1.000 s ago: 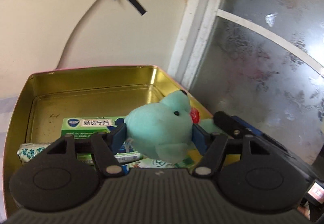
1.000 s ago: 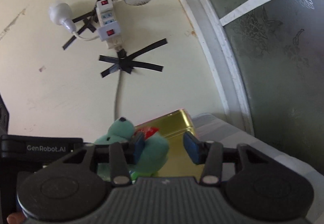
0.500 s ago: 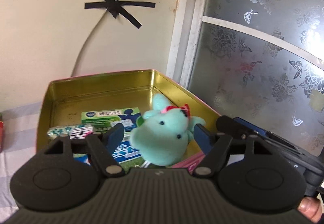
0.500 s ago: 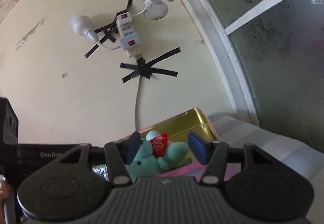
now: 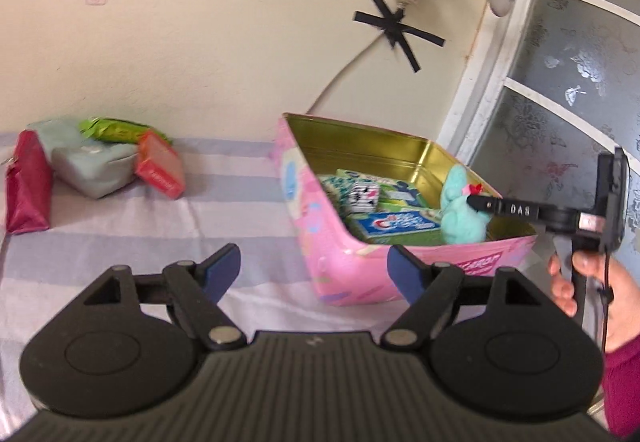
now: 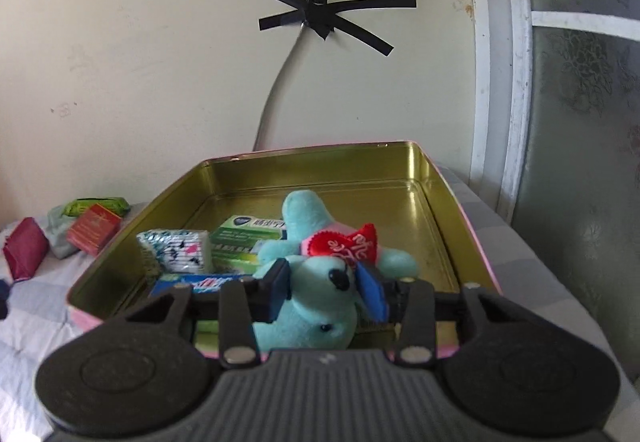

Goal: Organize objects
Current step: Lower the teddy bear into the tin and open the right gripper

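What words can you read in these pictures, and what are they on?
"DAS": on a black finger of the right tongs.
Red heart on the plush toy: upside-down writing, unreadable.
Green box, blue box, pink tin: print too blurred.

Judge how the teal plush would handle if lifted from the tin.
The plush looks soft and would probably squash between the right tongs, which sit around its head. Likely light. Its limbs may flop; rolling seems unlikely.
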Demonstrator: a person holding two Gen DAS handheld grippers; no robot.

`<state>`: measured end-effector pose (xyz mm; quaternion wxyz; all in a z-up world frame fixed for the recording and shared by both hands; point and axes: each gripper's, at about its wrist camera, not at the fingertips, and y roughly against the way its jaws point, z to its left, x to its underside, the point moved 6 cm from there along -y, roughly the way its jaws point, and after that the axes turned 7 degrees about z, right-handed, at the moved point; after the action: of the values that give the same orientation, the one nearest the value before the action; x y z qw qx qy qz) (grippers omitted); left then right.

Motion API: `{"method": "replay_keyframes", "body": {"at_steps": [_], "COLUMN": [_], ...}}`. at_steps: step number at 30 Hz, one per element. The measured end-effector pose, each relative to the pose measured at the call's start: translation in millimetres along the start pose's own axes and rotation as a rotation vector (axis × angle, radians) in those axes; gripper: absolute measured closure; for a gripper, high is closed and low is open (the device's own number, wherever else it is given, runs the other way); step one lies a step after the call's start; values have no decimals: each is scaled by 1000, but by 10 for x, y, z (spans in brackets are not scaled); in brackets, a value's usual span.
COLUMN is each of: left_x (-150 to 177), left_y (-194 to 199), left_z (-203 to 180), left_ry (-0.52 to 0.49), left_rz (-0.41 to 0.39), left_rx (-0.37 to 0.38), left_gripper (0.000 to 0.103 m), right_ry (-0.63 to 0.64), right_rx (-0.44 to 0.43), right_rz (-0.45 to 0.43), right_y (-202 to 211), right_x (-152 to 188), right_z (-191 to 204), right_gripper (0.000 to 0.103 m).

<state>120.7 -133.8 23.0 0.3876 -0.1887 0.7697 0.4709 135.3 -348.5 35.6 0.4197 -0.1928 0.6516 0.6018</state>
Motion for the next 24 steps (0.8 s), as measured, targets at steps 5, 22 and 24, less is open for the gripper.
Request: {"method": "replay_keyframes", "body": {"at_steps": [5,22,24], "left_x": [98,333,300], "left_y": [162,322,373], "left_z": [394,1480,1641], "left_ry": [69,160,171], "left_rz": [-3,35,24], "left_rx": [-64,-260,-290], "left_gripper": [21,21,21], "right_ry": [164,190,226], "right_rx": [256,-299,-347], "right_rz": [42,-14,16], "right_y": [-437,393,351], "right_x": [-402,-72,18], "right_z": [79,1768,2053], "right_gripper": [63,61,61]}}
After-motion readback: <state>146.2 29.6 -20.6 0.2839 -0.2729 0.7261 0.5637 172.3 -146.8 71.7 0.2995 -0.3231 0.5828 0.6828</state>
